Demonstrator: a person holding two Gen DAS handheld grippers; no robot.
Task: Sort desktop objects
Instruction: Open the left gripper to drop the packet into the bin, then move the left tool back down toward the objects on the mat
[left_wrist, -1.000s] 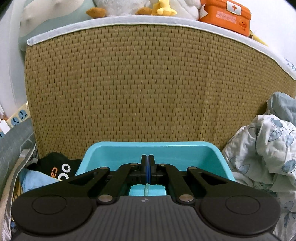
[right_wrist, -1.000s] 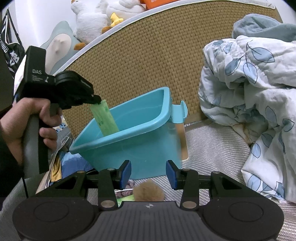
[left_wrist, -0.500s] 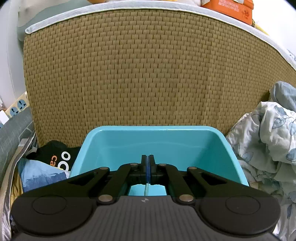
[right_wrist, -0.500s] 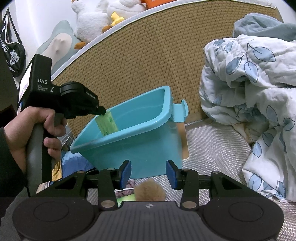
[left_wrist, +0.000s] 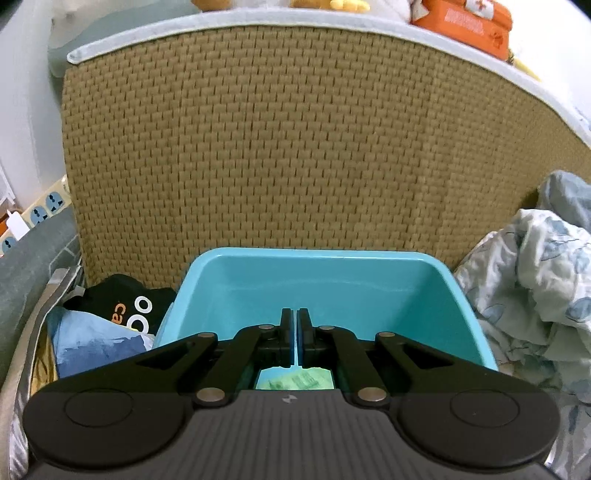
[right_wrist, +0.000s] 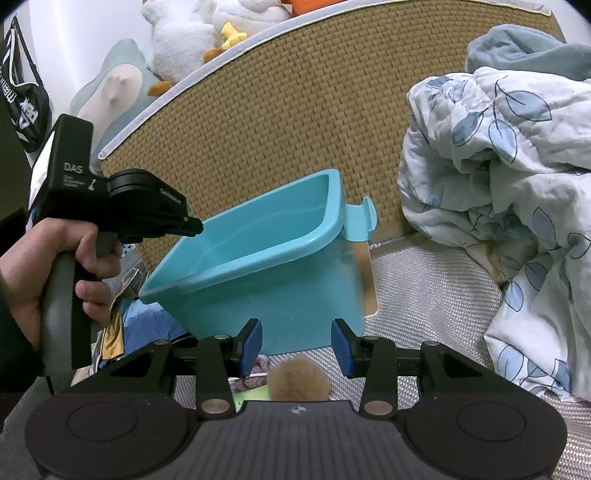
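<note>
The green packet (left_wrist: 295, 380) lies flat on the floor of the teal bin (left_wrist: 369, 291), seen just below and behind the tips of the left tongs (left_wrist: 296, 332); it bears dark print too small to read. Those tongs hang over the near edge of the bin with their blue pads drawn nearly together and nothing between them; from the right wrist view their black nose (right_wrist: 192, 225) reaches over the bin's left rim (right_wrist: 258, 262). A hand (right_wrist: 48, 273) grips their grey handle, and the black body above it reads "DAS" in white, with smaller lines beneath that cannot be made out. The right tongs (right_wrist: 296, 345) stand partly wide and hold nothing; the bin is straight ahead of them, and a tan fuzzy ball (right_wrist: 299, 380) sits on the woven mat (right_wrist: 424, 302) just under and behind their pads. Left of the bin lies a black cloth (left_wrist: 122, 302) with white rings and orange letters "ca". A woven rattan board (left_wrist: 295, 147) rises behind the bin. On its top sits an orange case (left_wrist: 465, 26) with a white cross mark and blurred writing. A leaf-print quilt (right_wrist: 498, 184) is heaped to the right of both tongs.
</note>
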